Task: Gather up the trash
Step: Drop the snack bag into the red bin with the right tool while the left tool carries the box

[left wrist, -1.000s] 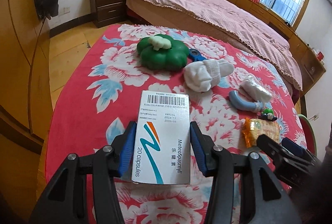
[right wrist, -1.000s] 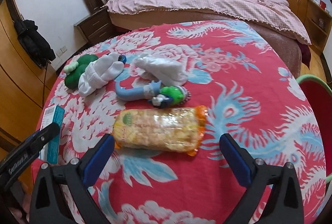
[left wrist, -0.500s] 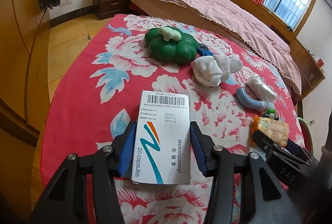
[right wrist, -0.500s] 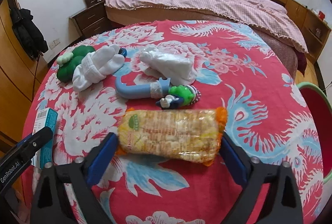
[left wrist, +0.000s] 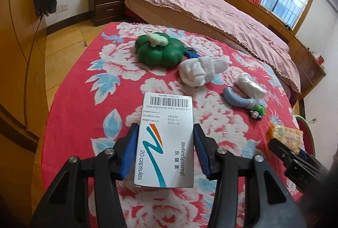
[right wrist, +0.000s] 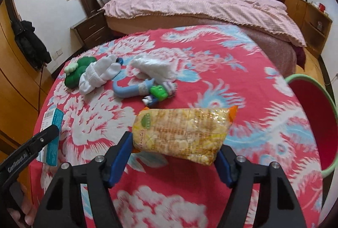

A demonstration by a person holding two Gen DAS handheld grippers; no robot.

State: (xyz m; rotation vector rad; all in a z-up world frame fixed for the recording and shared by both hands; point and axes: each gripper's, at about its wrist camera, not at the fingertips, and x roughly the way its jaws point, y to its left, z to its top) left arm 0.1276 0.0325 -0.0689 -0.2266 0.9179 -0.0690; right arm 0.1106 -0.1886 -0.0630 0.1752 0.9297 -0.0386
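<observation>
I held the left gripper (left wrist: 165, 154) clamped on the medicine box (left wrist: 166, 139) across its narrow sides, barcode end at twelve o'clock, clear of the floral cloth (left wrist: 84, 88). The right gripper (right wrist: 173, 156) was closing its jaws on the snack packet (right wrist: 181, 133), pads at both ends, the packet tilted and seemingly lifted. The red bin (right wrist: 312, 118) stood at three o'clock, presumably the destination. Toys and socks lay toward eleven o'clock, untouched.
</observation>
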